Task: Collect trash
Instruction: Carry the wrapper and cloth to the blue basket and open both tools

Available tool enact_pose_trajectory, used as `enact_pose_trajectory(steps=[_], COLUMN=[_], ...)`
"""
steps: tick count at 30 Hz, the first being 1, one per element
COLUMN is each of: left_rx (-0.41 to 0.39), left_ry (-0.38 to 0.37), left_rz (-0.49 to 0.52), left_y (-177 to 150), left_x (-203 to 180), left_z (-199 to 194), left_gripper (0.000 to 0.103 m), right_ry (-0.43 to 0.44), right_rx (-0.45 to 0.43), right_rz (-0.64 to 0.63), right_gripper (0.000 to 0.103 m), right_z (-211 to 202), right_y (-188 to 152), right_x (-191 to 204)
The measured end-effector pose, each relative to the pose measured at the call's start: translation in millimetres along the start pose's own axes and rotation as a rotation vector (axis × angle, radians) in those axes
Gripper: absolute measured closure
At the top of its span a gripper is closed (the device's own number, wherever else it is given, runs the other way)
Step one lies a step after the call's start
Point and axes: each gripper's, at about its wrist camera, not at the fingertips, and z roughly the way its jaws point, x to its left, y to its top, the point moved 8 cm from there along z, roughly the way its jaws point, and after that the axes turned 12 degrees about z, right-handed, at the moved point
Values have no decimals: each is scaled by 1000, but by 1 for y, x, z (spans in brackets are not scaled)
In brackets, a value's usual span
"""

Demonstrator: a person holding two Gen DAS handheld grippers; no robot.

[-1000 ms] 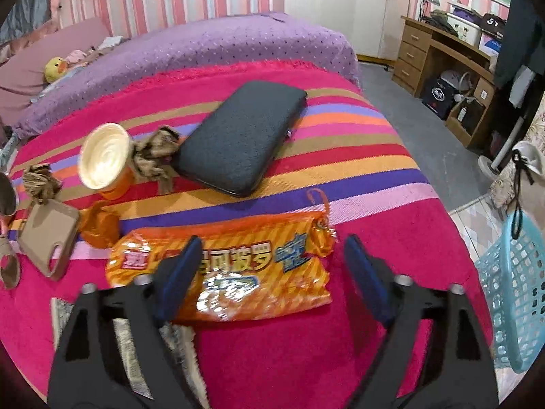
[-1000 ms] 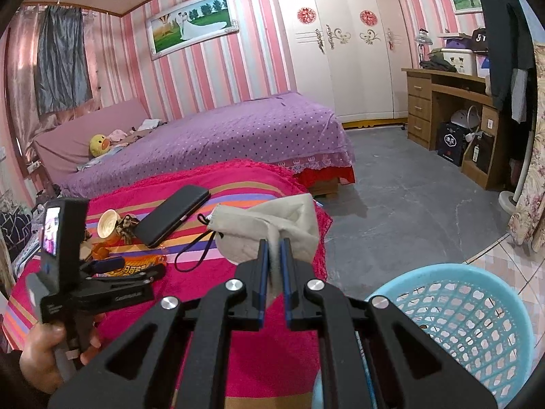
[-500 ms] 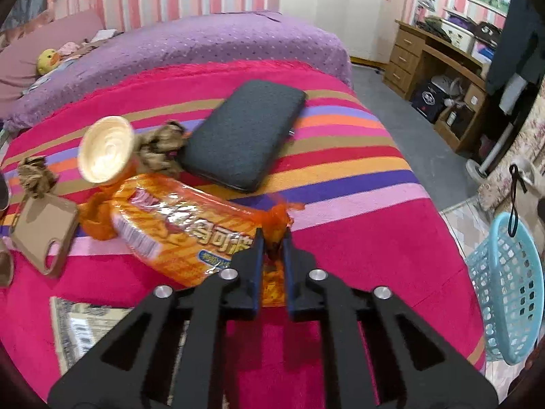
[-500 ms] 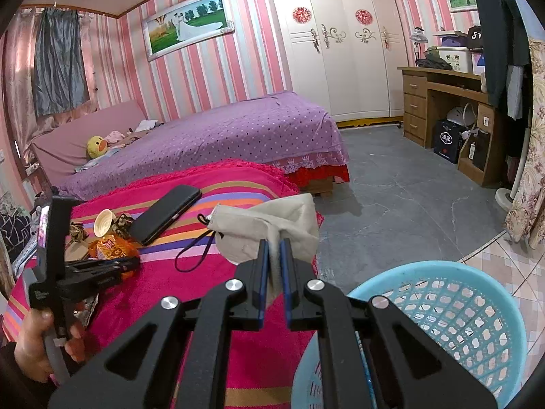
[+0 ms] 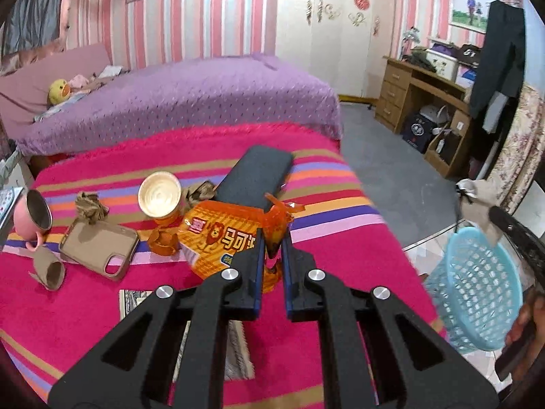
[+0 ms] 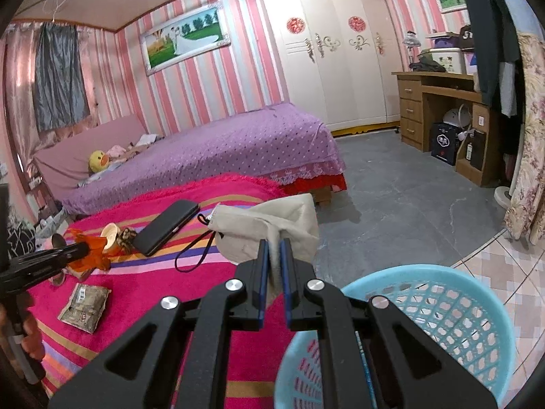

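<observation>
Above the striped blanket, left gripper clamped on orange snack bag.

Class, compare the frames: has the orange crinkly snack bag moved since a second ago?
Yes. The orange crinkly snack bag, clamped in the left gripper, has been lifted off the striped pink blanket, rising in front of the flat black case.

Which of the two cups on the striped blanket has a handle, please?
The pink cup at the blanket's far left edge, lying on its side with a handle underneath. The orange paper cup nearer the black case has none.
</observation>
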Motion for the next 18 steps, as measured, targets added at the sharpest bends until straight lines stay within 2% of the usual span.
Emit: enact_pose_trajectory(steps=[7, 18], left_rx=[-41, -39], left_ry=[-44, -184], left_rz=[44, 122], left_y=[13, 8], left_x=[-55, -162], left_z=[-26, -32], left_gripper=[95, 95], right_ry=[-48, -212], right_rx=[-24, -65], right_rz=[15, 49], right_gripper=[95, 95], right_z=[-23, -72], right_y=[9, 16], right_x=[-38, -136])
